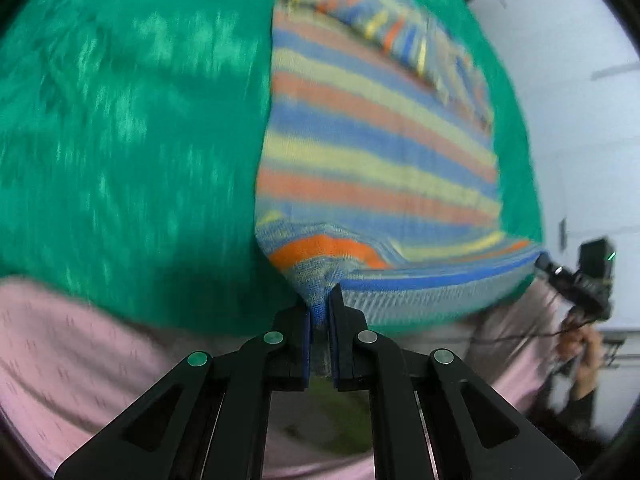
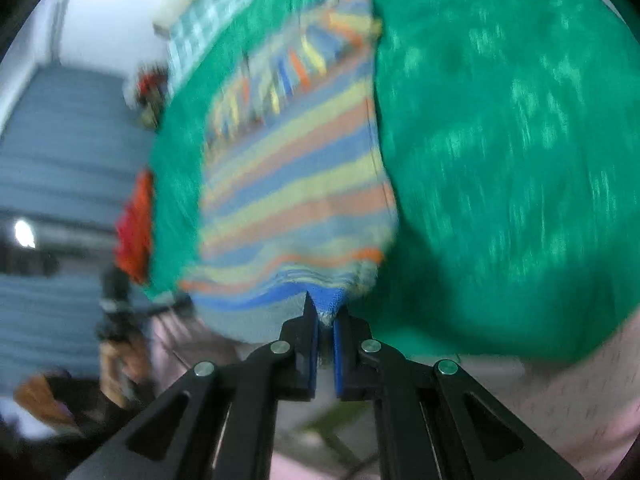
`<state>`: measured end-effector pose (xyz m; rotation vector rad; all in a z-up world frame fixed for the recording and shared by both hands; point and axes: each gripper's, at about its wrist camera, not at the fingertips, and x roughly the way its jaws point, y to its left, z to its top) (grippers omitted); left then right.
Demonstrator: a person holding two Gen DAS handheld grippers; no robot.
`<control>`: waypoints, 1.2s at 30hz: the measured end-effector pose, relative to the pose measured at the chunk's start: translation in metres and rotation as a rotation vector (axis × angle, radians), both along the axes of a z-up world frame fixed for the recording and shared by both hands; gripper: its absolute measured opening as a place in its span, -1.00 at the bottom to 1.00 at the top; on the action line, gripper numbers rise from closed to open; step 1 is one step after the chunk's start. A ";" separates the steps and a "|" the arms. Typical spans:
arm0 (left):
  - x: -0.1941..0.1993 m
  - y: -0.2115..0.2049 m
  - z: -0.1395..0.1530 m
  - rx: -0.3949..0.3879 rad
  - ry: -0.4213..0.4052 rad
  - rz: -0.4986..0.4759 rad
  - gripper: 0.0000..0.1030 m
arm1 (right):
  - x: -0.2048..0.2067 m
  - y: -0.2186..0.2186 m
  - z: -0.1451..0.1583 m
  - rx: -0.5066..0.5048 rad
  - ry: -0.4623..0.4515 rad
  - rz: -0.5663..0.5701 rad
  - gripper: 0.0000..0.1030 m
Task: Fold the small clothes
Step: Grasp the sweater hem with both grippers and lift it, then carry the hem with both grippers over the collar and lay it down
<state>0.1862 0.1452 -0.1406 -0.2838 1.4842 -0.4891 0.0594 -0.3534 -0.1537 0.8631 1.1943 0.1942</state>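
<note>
Both hand-held grippers — left [image 1: 320, 312], right [image 2: 326, 318] — pinch the ribbed hem of a striped knit garment [image 1: 372, 152].

Motion blur is smearing both fisheye views, heaviest in the right wrist view, while even indoor light is leaving the green cloth [image 1: 132, 128] mottled, a shadow darkening its near edge, and black vignetting curving the corners.

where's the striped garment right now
The striped garment lies on the green cloth, centre-right in the left wrist view, its near edge pinched at both corners by the left gripper and right gripper.
</note>
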 end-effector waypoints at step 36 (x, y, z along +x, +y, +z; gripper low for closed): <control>0.385 -0.068 -0.014 -0.108 -0.113 0.416 0.01 | 0.338 -0.152 -0.066 0.186 -0.214 -0.446 -0.19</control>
